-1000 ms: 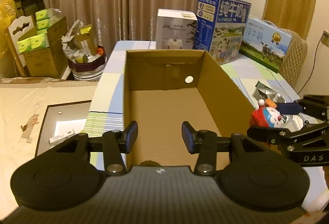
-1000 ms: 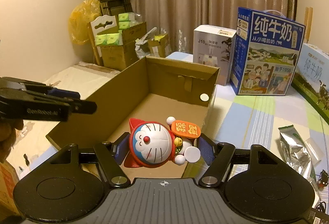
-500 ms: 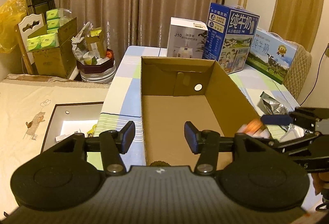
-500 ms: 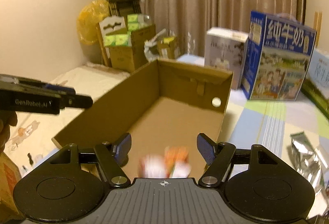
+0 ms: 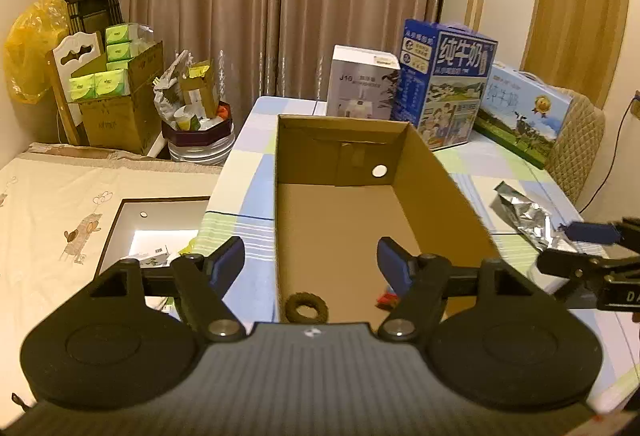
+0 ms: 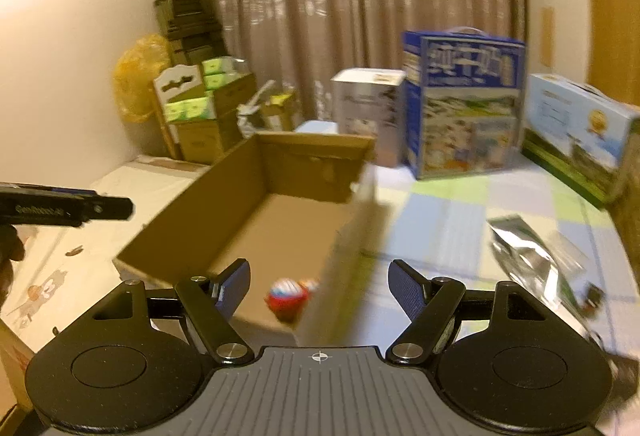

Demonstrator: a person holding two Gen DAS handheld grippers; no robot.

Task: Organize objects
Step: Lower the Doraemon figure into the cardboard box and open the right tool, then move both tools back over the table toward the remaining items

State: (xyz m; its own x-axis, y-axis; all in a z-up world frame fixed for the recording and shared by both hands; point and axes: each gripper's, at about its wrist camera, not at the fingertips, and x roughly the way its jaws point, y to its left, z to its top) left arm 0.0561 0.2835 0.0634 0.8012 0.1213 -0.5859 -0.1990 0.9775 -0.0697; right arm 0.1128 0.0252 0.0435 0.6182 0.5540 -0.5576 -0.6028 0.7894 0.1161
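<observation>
Moved: toy (image 6: 289,295) was clamped in the right tool a second ago; now it lies free on the floor of the box (image 6: 256,172), near the front right corner.
Left tool (image 5: 311,263): jaws opening, nothing between the pads; it hangs over the box's near left wall, pointing down along the box.
Ring (image 5: 306,308): dark ring on the box floor, just ahead of the left tool, between its pads.
Toy from left view: only a red scrap (image 5: 387,299) shows, tucked behind the right pad.
Box from left view (image 5: 436,172): open-topped cardboard, on the checked worktop (image 5: 244,172), a round hole in its far wall.
Right tool (image 6: 319,286): jaws apart and empty; the box's right wall passes between the pads, the toy ahead of the left pad, below.
Foil bag (image 6: 520,244): on the worktop right of the right tool, well apart from the box.
Cartons (image 6: 460,96): beyond the box, upright at the far edge of the worktop; this view is blurred.
</observation>
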